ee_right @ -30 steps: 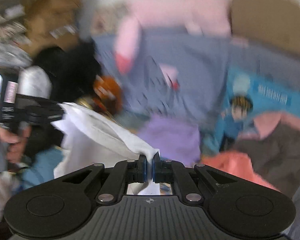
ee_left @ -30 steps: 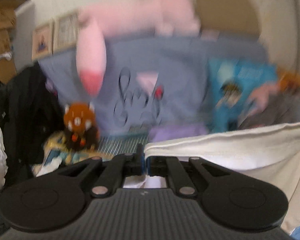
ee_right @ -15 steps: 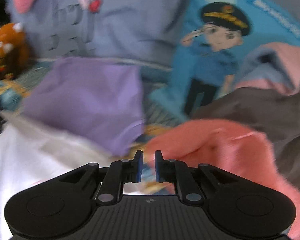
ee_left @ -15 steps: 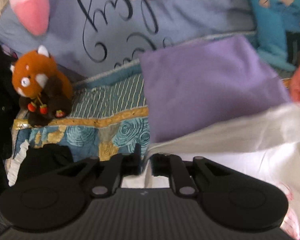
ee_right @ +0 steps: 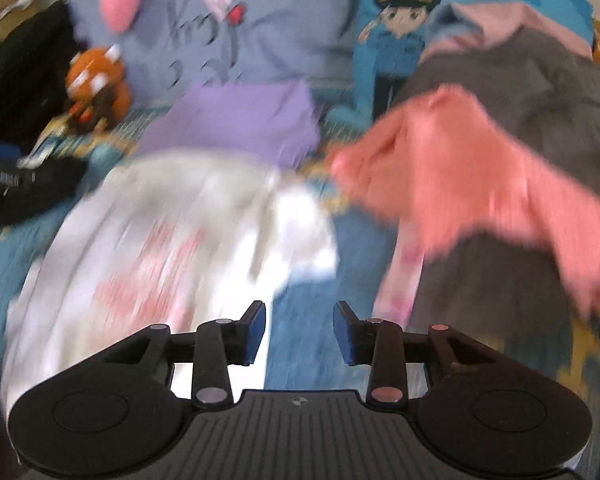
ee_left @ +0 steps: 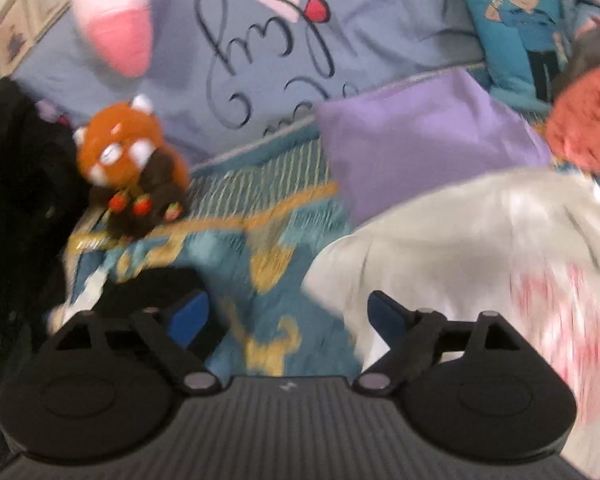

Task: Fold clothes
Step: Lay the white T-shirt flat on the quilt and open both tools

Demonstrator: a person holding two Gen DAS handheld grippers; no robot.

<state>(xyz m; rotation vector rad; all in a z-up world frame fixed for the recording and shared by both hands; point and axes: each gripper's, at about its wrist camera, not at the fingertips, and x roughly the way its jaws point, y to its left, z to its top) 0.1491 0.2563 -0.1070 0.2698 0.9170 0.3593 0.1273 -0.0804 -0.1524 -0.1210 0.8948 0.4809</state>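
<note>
A white garment (ee_left: 480,248) with a faint red print lies spread on the patterned blue bedcover (ee_left: 260,280), loose and rumpled, its outline uneven and not squared into a fold; in the right wrist view the same white garment (ee_right: 172,240) fills the lower left, with one corner bunched near the middle. The left gripper (ee_left: 288,316) hangs over the bedcover with its blue-padded fingers spread wide and nothing between them, the garment's edge just beside its right finger. The right gripper (ee_right: 300,328) is likewise parted and empty, hovering over bare bedcover between the white garment and a coral-pink garment (ee_right: 480,168) that lies crumpled over a dark grey piece (ee_right: 540,92). Behind the white garment a lilac piece (ee_left: 428,148) lies flat with straight edges, which looks like a finished fold, though both views are blurred and I cannot be sure. By my judgement the work is partway: one item seemingly folded, the white one laid out flat but not folded, and the coral and grey ones in a heap. A red panda toy (ee_left: 128,160) and a cushion printed with a cartoon officer (ee_left: 520,28) sit at the back, clear of the clothes
</note>
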